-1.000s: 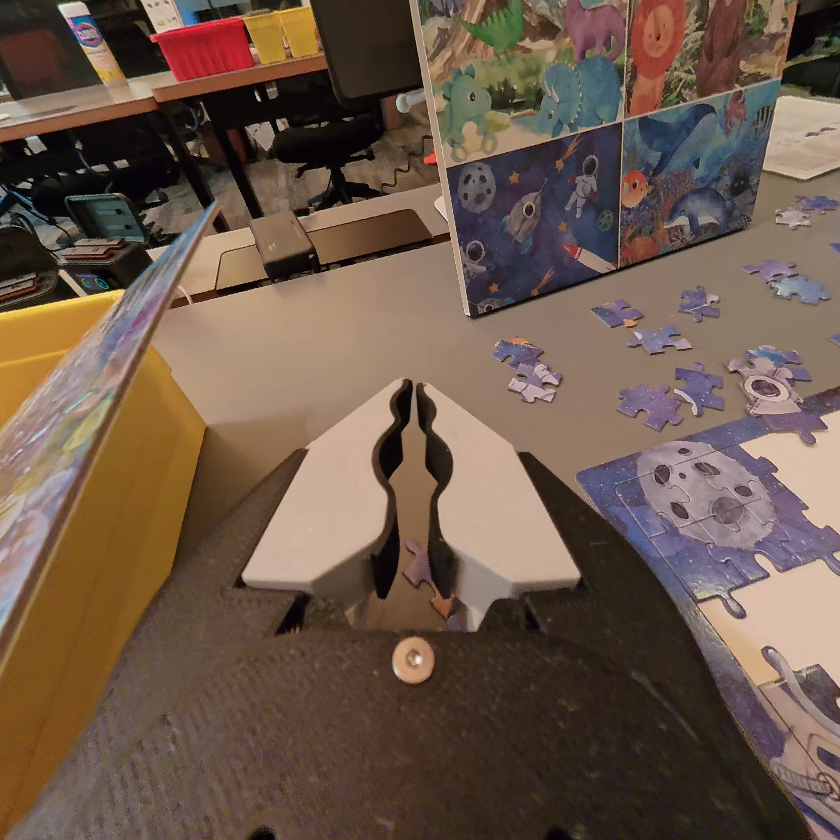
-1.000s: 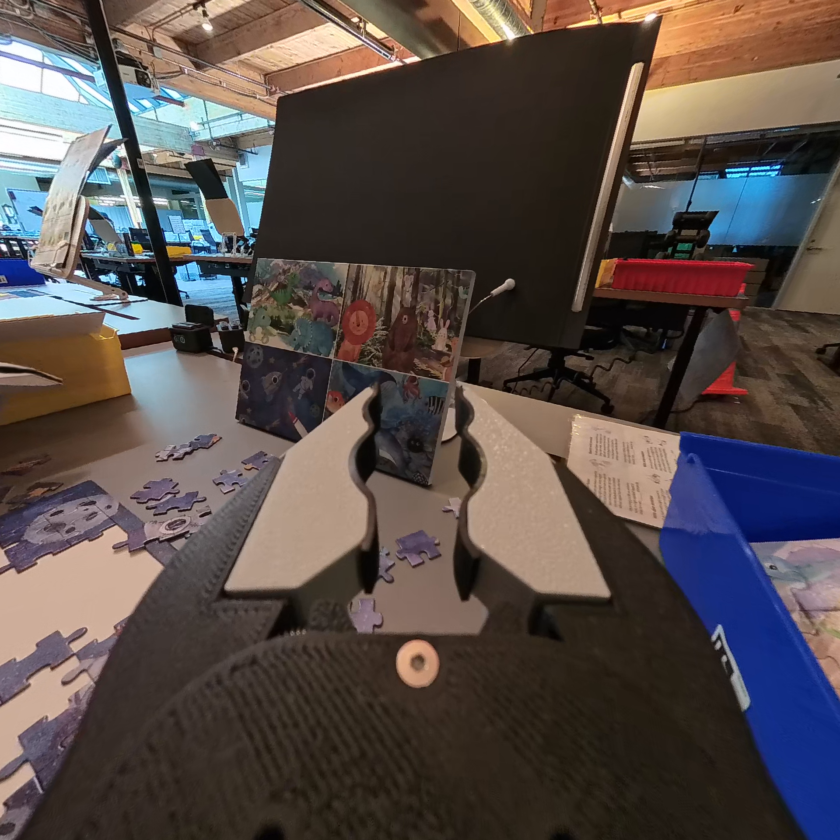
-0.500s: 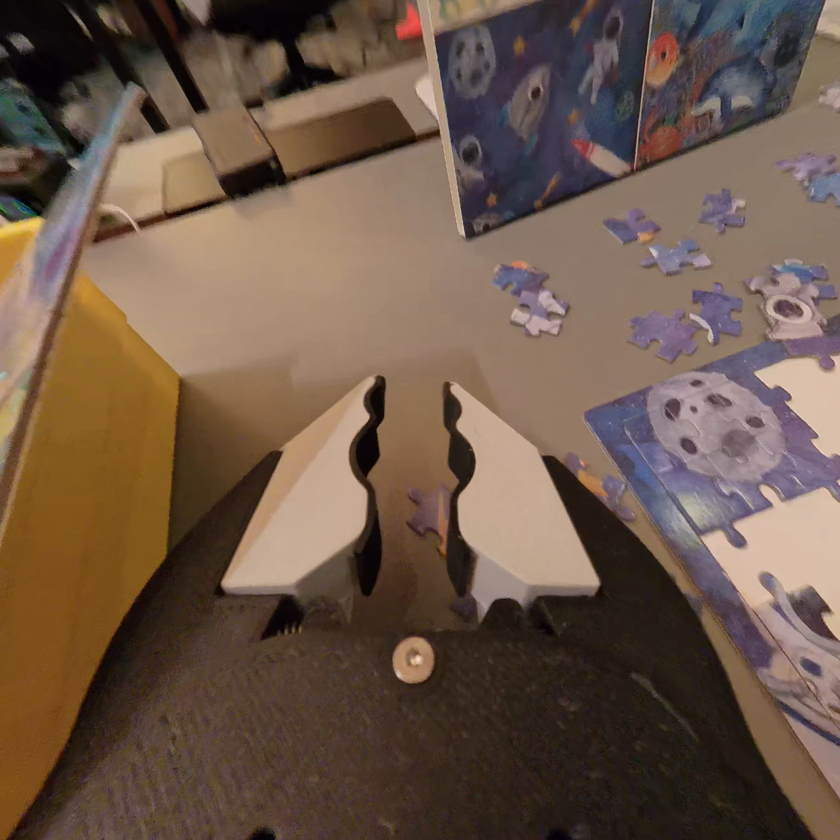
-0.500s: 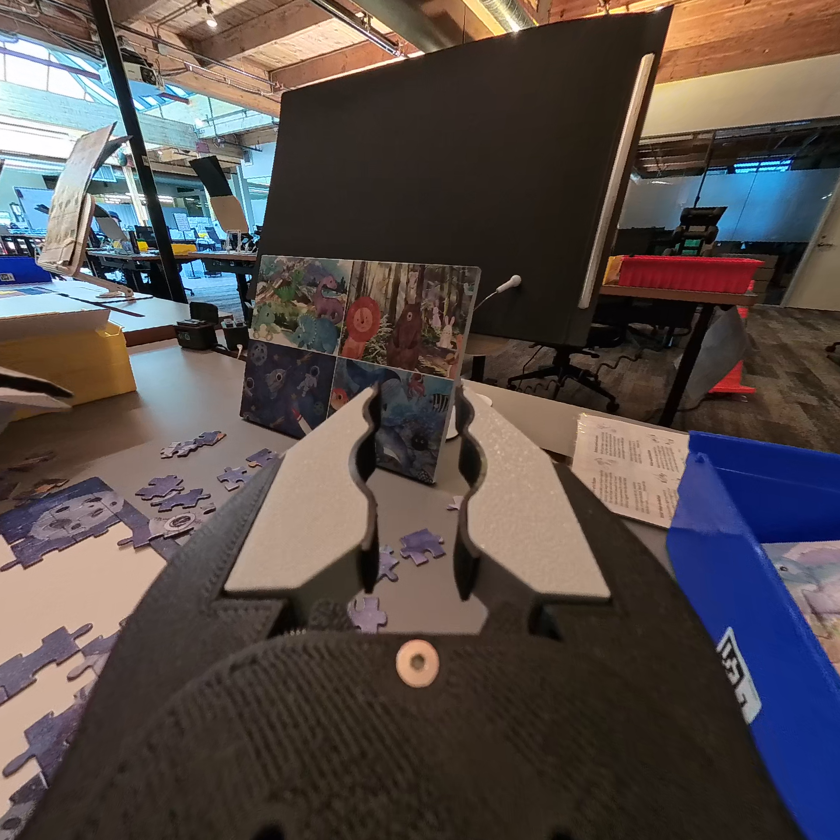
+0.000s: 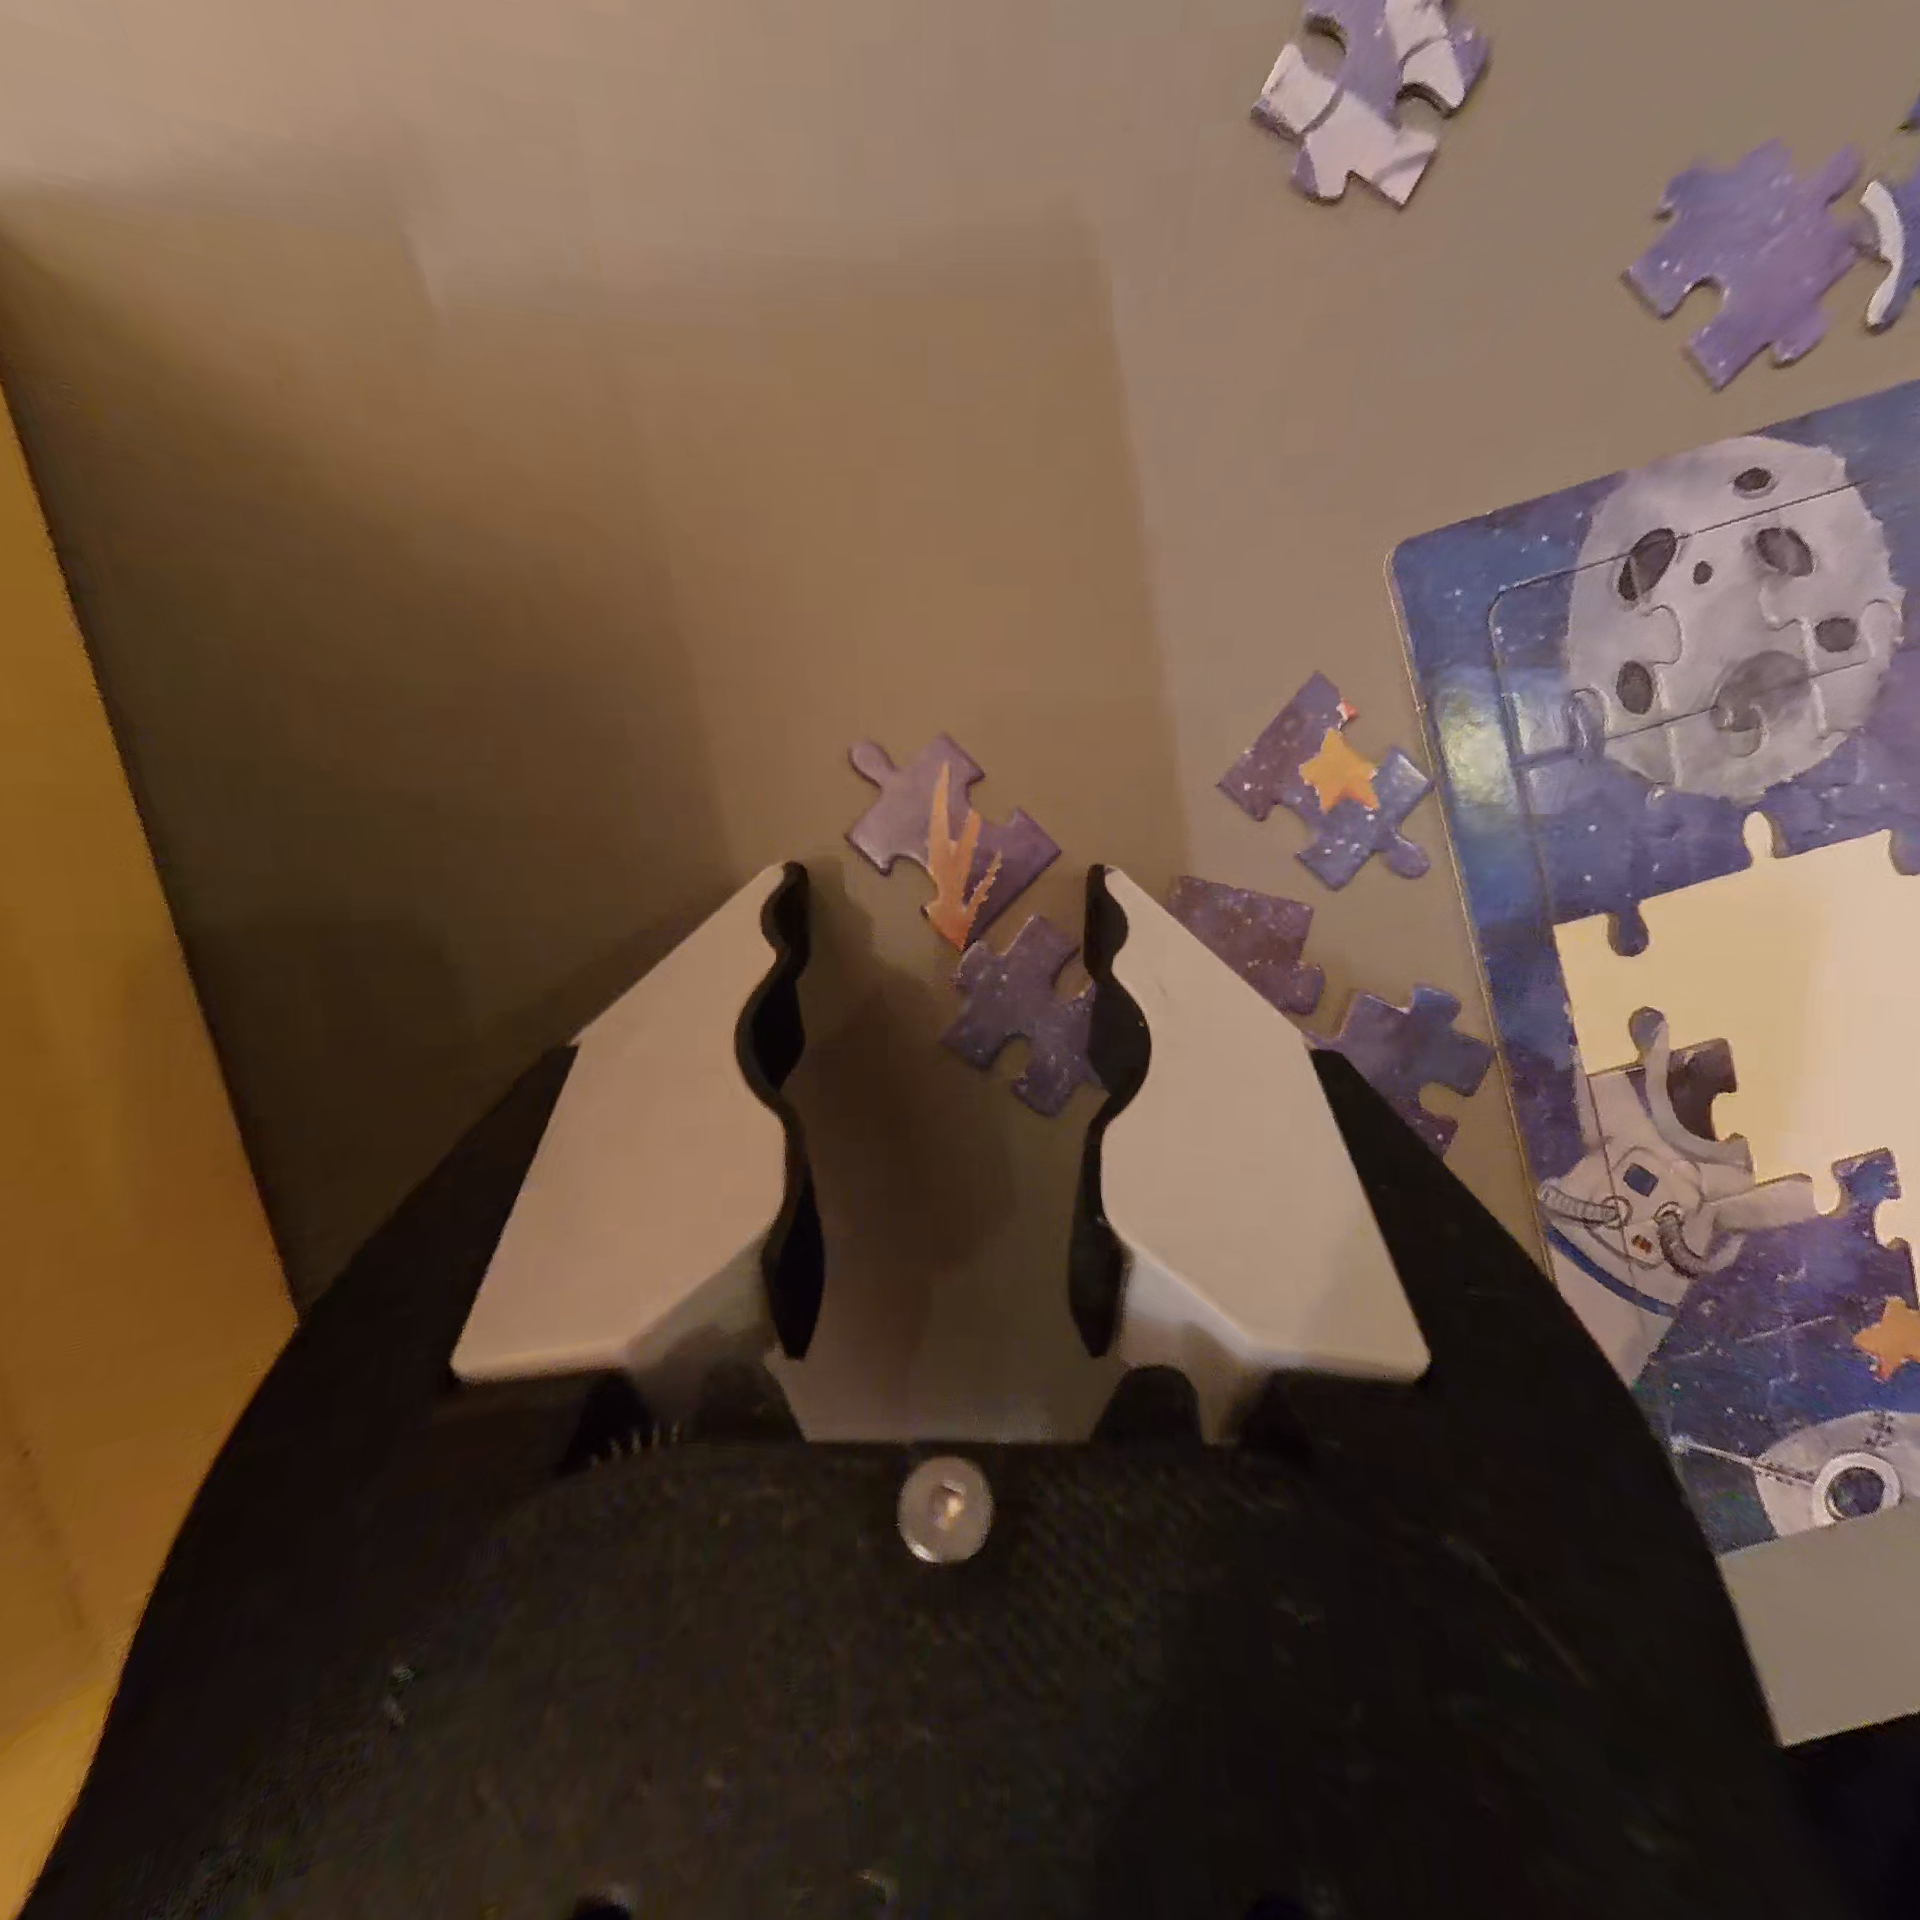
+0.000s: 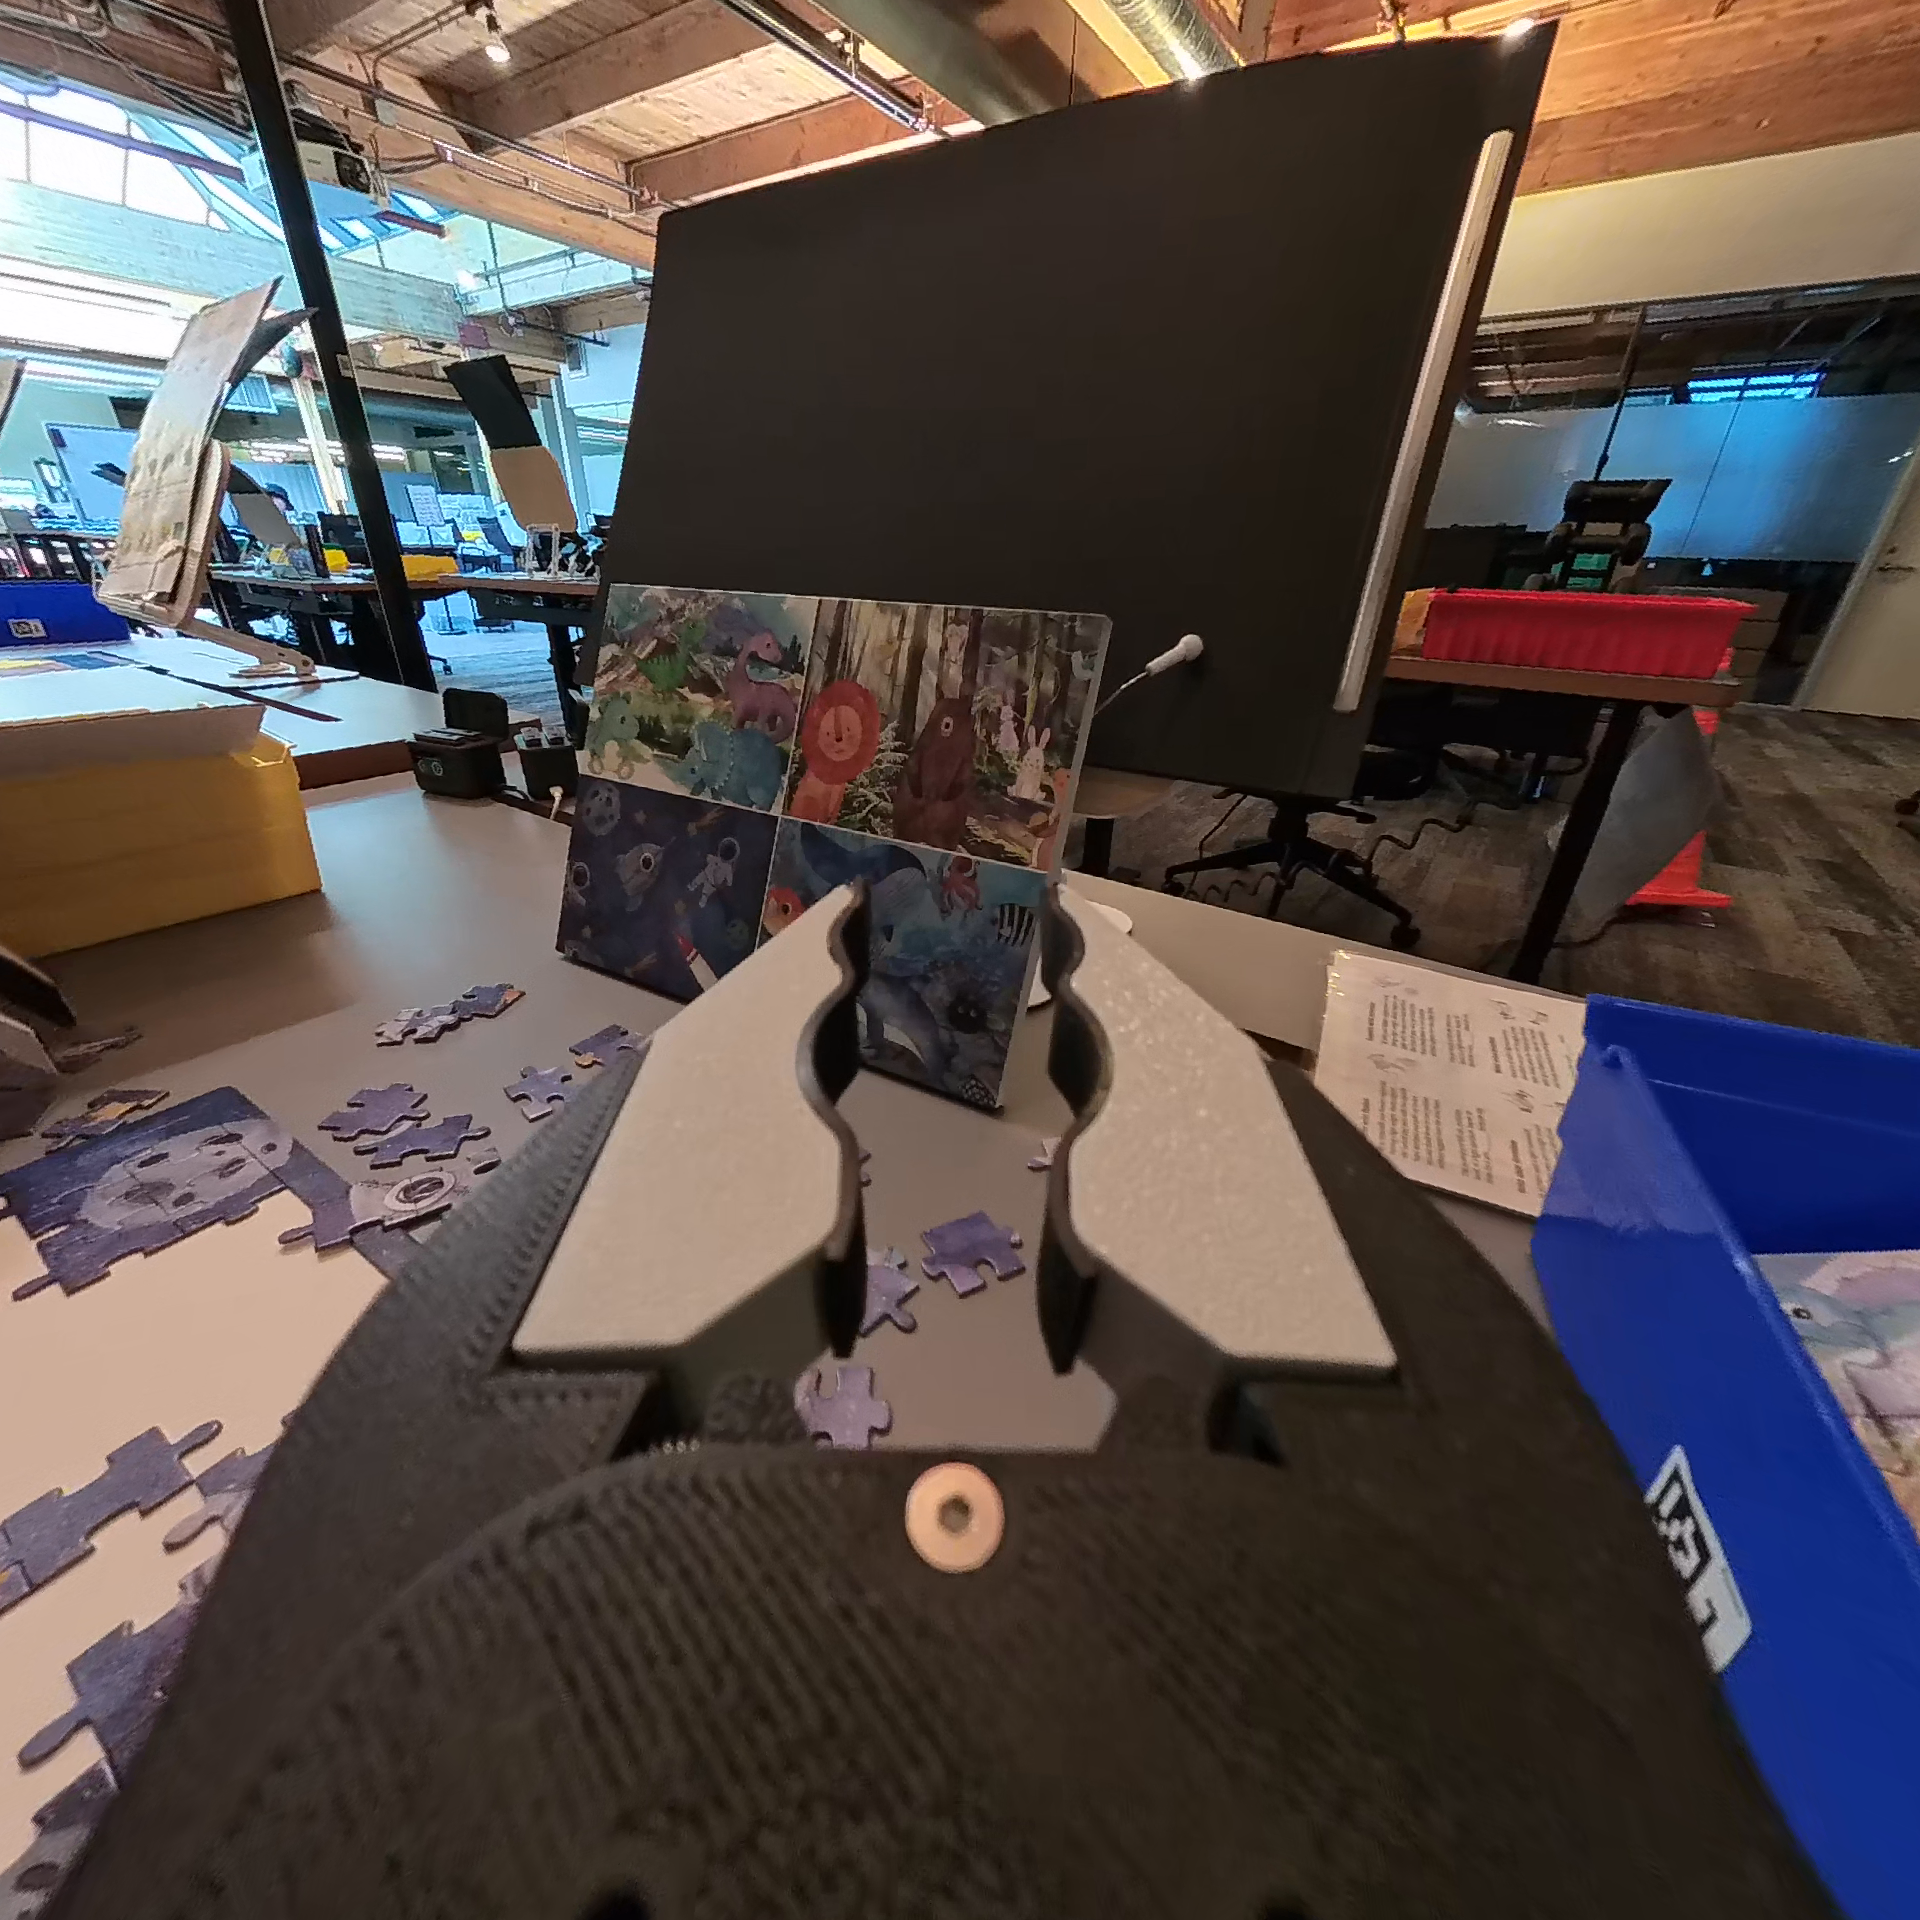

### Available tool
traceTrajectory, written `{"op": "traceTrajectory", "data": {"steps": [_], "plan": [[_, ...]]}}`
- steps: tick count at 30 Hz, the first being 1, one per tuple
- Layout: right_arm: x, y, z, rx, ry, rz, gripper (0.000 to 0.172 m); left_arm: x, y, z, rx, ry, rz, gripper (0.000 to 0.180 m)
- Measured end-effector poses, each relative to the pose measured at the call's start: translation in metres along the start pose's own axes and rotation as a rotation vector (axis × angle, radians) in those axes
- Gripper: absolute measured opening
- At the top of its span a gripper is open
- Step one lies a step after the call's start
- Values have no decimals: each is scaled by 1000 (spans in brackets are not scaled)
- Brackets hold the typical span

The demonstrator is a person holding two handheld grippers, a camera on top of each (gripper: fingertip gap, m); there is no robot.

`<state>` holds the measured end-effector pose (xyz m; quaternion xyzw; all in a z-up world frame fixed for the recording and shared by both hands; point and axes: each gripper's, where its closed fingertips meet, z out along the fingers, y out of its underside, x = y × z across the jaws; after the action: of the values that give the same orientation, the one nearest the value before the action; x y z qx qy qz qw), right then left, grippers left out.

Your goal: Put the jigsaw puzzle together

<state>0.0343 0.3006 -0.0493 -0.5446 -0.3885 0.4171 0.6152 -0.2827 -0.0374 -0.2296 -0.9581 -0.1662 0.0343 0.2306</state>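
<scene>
Two grippers are showing, each with its jaws standing apart and nothing pressed between the pads. The left gripper (image 5: pixel 940 883) is pointing down at the grey table (image 5: pixel 623 416), and its parted fingers are framing bare table plus the edge of a dark blue puzzle piece (image 5: pixel 1023 1023), which is lying flat beside the right-hand finger (image 5: pixel 1195 1091) (whether it is touching that finger cannot be told). Just ahead of the fingertips, a purple piece with an orange streak (image 5: pixel 951 831) is lying on the table, touching the dark blue piece at one corner. Further right, a piece bearing a yellow star (image 5: pixel 1325 795) is resting just beside the puzzle board (image 5: pixel 1444 935), whose moon corner is filled while a pale area is showing uncovered. A yellow bin (image 5: pixel 94 1039) is standing at the left. The right gripper (image 6: pixel 951 914) is hovering above the table, clear of the loose purple pieces (image 6: pixel 971 1252) lying below its fingers. Beyond it, a picture card with four illustrated panels (image 6: pixel 831 790) is standing upright, a printed sheet (image 6: pixel 1455 1081) is lying to the right, and a blue bin (image 6: pixel 1662 1351) is sitting nearest on that side.
</scene>
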Motion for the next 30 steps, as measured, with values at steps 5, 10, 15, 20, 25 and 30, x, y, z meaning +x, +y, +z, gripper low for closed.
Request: {"op": "traceTrajectory", "data": {"steps": [5, 10, 15, 20, 25, 30], "plan": [[1, -1, -1, 6, 2, 3, 30, -5, -2, -1, 30, 12, -26, 25], [1, -1, -1, 5, 3, 0, 30, -4, -2, -1, 30, 17, 6, 13], [1, -1, -1, 6, 3, 1, 30, -3, -5, -4, 38, -7, 52, 3], [0, -3, -1, 11, 1, 2, 30, 0, -16, -16, 96, -20, 77, 0], [-1, -3, -1, 11, -2, 0, 30, -7, -21, -16, 136, -42, 1, 32], [0, -3, -1, 10, 1, -2, 30, -18, -9, 2, 51, -113, -77, 51]]}}
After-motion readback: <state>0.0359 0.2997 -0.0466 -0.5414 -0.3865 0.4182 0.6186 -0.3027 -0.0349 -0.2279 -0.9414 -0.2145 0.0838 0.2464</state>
